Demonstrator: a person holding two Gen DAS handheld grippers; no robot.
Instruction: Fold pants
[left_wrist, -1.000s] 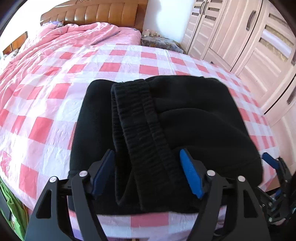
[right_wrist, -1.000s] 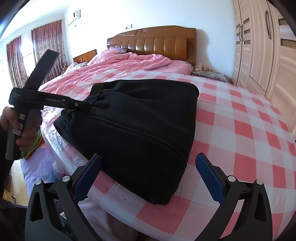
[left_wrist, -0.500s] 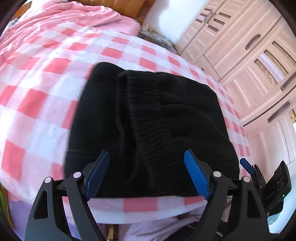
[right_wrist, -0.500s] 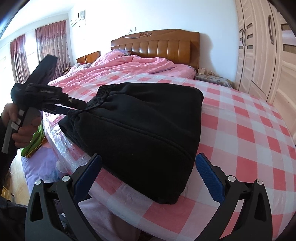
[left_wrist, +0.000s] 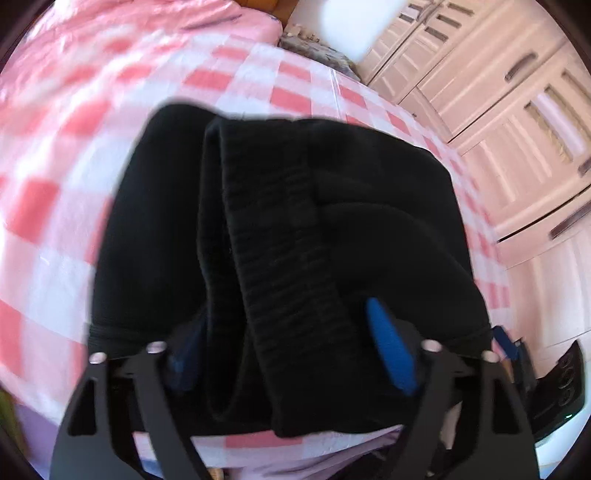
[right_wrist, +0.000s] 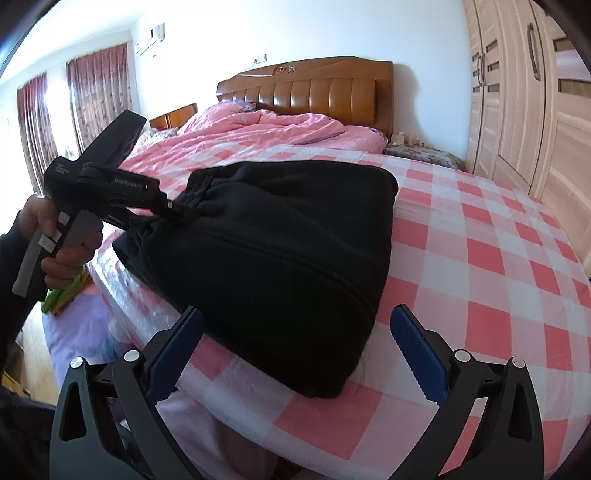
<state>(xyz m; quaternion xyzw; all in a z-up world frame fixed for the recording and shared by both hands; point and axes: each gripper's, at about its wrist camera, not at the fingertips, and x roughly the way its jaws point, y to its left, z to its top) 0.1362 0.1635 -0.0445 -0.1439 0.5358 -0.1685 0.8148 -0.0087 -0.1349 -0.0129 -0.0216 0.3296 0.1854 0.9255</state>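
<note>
Folded black pants (left_wrist: 280, 229) lie on the bed's near edge, with the ribbed waistband (left_wrist: 280, 258) running toward me in the left wrist view. My left gripper (left_wrist: 284, 339) straddles the waistband end, jaws open with the fabric between them. In the right wrist view the pants (right_wrist: 273, 251) form a thick bundle. My right gripper (right_wrist: 291, 350) is open and empty at the bundle's near corner. The left gripper (right_wrist: 173, 212) shows there at the waistband, held by a hand.
The bed has a pink and white checked sheet (right_wrist: 480, 280) and a pink quilt (right_wrist: 258, 125) at the headboard (right_wrist: 306, 88). Wardrobe doors (right_wrist: 524, 110) stand on the right. A small cluttered nightstand (right_wrist: 421, 151) sits beside the headboard.
My left gripper has pushed forward and down over the waistband, so the fabric now lies between its fingers. The right gripper has stayed nearly still.
</note>
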